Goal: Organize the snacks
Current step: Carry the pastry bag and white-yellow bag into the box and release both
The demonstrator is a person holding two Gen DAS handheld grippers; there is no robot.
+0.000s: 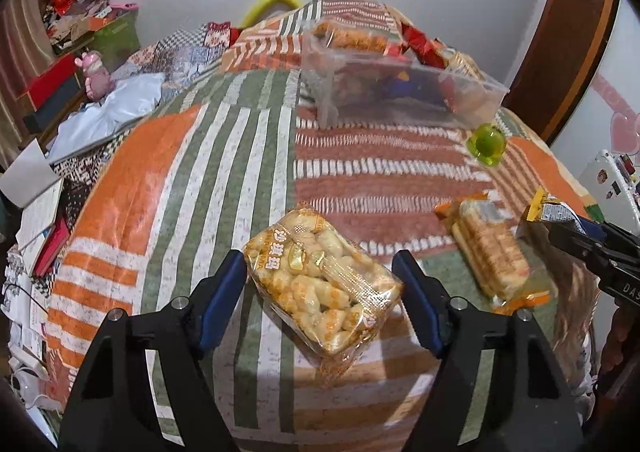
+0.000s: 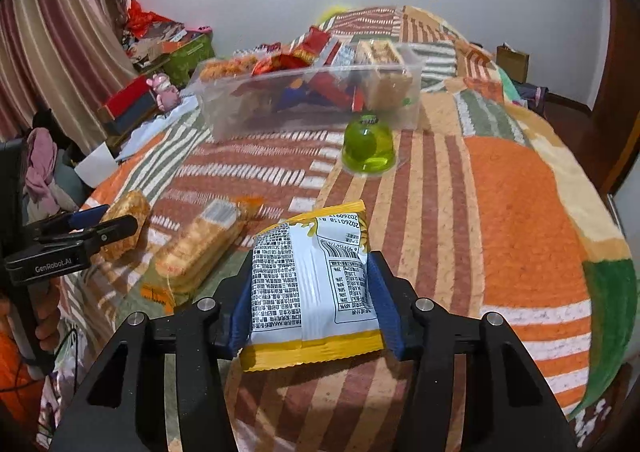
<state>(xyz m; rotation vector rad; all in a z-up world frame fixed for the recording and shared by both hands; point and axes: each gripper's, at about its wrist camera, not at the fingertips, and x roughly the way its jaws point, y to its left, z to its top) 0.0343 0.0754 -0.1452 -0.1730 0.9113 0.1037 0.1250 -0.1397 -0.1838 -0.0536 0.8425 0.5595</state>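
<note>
My left gripper [image 1: 320,272] is open, its blue-padded jaws on either side of a clear pack of golden pastry pieces [image 1: 322,284] lying on the bed; the jaws stand apart from the wrapper. In the right wrist view this pack [image 2: 126,224] sits by the left gripper [image 2: 106,220]. My right gripper [image 2: 312,284] is shut on a white and yellow snack packet [image 2: 312,284], seen edge-on in the left wrist view [image 1: 550,210]. A pack of biscuits [image 1: 490,252] [image 2: 200,244] lies between the grippers. A green jelly cup [image 1: 487,143] [image 2: 368,148] stands before a clear plastic box [image 1: 328,100] [image 2: 216,120] holding several snacks.
Everything rests on a patchwork bedspread [image 1: 160,180] [image 2: 520,212]. Boxes, a pink toy [image 1: 96,76] and clutter line the left side of the bed. A wall is behind, a wooden door frame [image 1: 568,32] to the right.
</note>
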